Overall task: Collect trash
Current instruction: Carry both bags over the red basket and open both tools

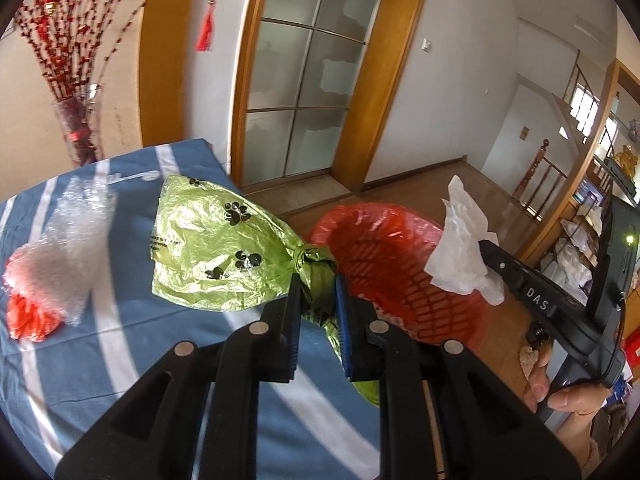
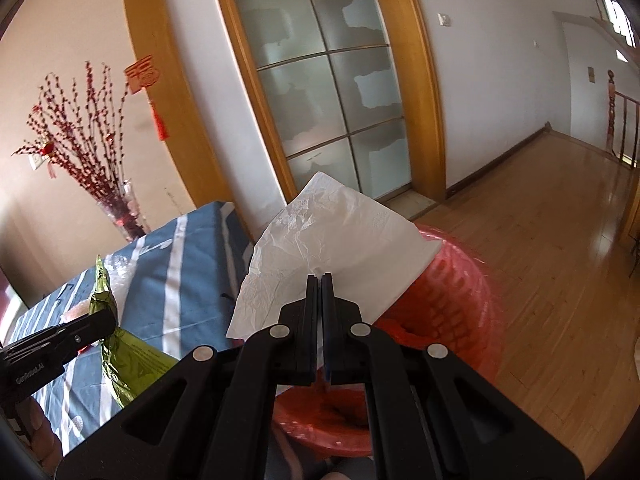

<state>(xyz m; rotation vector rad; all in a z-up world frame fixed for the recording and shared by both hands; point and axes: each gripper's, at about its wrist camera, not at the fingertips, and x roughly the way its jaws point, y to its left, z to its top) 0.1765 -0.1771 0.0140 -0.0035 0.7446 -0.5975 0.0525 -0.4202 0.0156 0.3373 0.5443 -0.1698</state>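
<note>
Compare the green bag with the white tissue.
The green bag is glossy plastic with black paw prints, knotted shut; the white tissue is plain matte paper, crumpled and open. The left gripper pinches the bag; the right gripper pinches the tissue. Both hang near the red basket.

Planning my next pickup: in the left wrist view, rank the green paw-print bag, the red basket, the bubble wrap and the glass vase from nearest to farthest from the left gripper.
1. Green paw-print bag: clamped at its knot in the left gripper.
2. Red basket: just right, beyond the table edge.
3. Bubble wrap: left, on the table.
4. Glass vase: far left, behind the table.
</note>
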